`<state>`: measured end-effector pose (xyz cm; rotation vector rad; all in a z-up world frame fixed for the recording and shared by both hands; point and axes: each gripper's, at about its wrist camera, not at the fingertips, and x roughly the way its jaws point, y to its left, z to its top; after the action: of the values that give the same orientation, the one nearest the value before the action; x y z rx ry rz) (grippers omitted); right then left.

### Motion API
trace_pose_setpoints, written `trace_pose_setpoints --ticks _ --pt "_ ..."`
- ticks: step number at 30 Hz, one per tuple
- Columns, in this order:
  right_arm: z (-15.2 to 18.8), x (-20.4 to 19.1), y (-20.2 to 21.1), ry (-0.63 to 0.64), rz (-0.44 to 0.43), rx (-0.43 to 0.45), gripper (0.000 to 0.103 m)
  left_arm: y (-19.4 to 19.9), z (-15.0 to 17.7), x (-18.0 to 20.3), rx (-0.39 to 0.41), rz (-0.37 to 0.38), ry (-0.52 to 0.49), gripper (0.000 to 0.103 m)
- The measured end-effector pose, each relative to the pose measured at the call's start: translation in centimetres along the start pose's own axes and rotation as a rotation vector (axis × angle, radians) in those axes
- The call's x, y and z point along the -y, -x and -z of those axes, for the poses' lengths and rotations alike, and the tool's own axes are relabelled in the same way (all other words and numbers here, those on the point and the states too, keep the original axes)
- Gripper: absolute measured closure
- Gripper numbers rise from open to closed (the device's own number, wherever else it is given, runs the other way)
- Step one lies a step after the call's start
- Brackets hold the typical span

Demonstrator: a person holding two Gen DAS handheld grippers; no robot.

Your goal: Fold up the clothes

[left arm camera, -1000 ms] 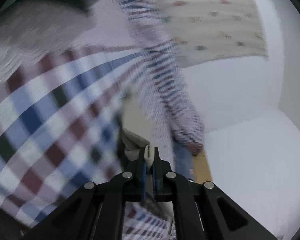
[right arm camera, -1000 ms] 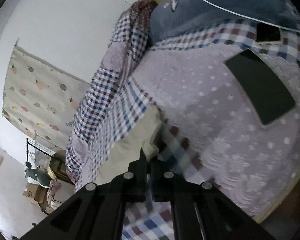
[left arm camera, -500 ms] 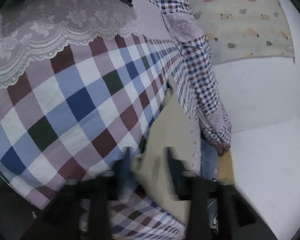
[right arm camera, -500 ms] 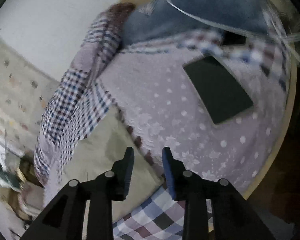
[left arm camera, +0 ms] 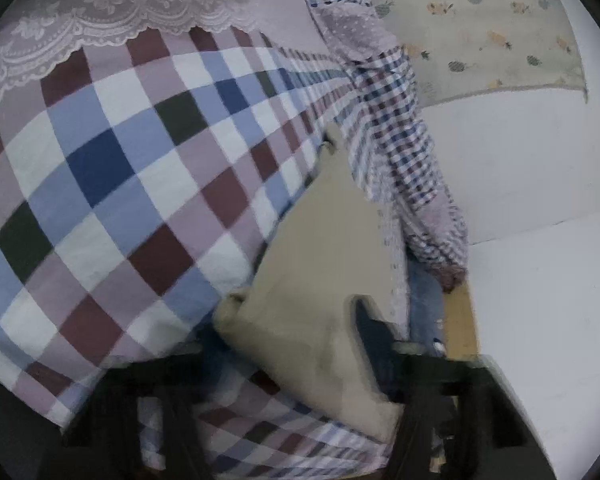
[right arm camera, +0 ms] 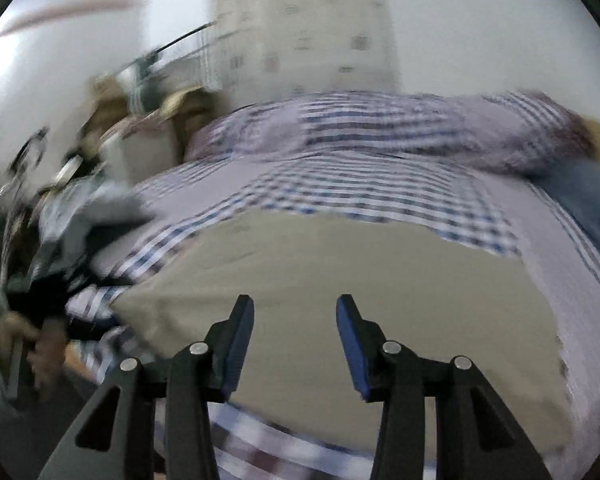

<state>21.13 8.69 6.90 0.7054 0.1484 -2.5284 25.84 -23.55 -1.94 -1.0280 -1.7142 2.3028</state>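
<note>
A beige folded garment [left arm camera: 312, 264] lies on the checked bed cover [left arm camera: 120, 168]; it also fills the middle of the right wrist view [right arm camera: 340, 264]. My left gripper [left arm camera: 284, 344] is open and blurred, its jaws wide apart over the garment's near corner, holding nothing. My right gripper [right arm camera: 296, 320] is open, jaws apart just above the garment's near edge, holding nothing.
A small-check quilt [left arm camera: 396, 128] is bunched along the far side by the white wall [left arm camera: 520, 152]; it also shows in the right wrist view [right arm camera: 380, 136]. A patterned curtain [left arm camera: 480, 28] hangs behind. Blue fabric [right arm camera: 588, 200] lies right. Clutter [right arm camera: 80, 168] stands left of the bed.
Both grippers were shut on the beige garment a second ago; both have opened and let it go. It now lies flat on the cover. The right gripper has swung round to face the wall.
</note>
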Motion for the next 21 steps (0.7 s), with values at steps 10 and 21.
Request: trace_pose_setpoints --ticks 10,21 --pt "4.6 -13.8 -7.0 0.541 -0.121 -0.008 0.031 1.8 0.0 1.4 0.026 0.153 0.022 0.097" --pt "6.1 -17.0 -11.5 0.684 0.005 0.024 0.033 2.1 0.2 1.4 0.015 0.174 0.045 0.098"
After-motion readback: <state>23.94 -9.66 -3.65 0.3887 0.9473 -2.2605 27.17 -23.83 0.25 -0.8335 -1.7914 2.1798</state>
